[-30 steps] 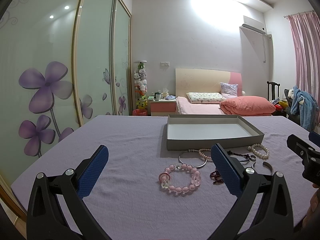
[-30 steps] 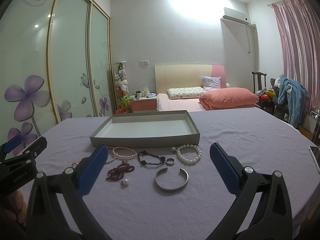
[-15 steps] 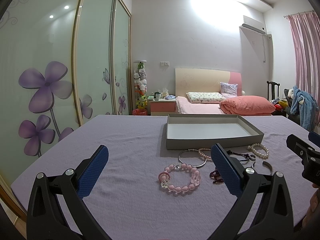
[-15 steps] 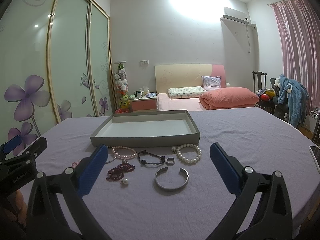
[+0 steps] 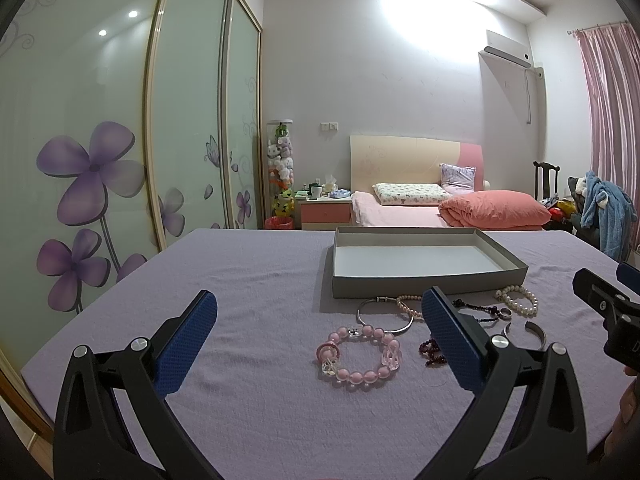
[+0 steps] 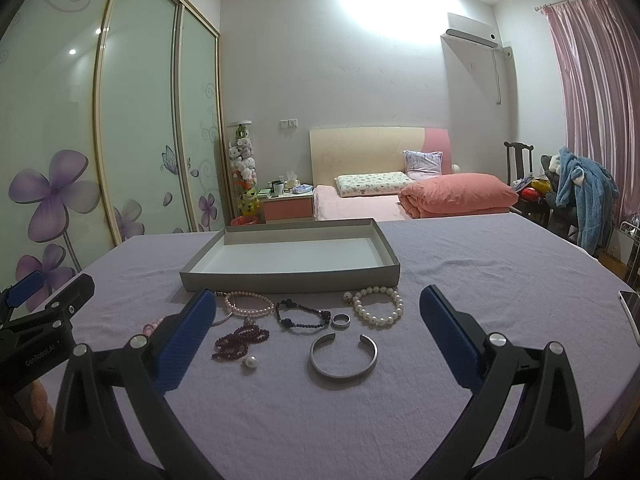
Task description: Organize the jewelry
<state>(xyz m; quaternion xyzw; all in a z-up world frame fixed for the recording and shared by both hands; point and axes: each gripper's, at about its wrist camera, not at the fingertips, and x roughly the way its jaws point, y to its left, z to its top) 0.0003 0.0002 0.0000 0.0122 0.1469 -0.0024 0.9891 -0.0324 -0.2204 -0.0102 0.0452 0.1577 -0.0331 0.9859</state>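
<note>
Lilac cloth covers my table [image 6: 480, 280], bearing a shallow grey cardboard tray [image 6: 288, 278]. Both my left gripper [image 5: 320, 330] and right gripper [image 6: 318, 328] hover with fingers spread wide over nearby bracelets.

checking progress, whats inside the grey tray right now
The grey tray shows only a bare white floor; no jewelry inside. Its near wall hides a thin strip of floor just behind it. The bracelets, like the white pearl bracelet, lie outside on the purple cloth.

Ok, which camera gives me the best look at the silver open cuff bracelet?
The right wrist view: the silver cuff lies whole and unobstructed between the open fingers, gap facing the tray. In the left wrist view, the cuff sits small at the right, partly cut off by the gripper finger.
</note>
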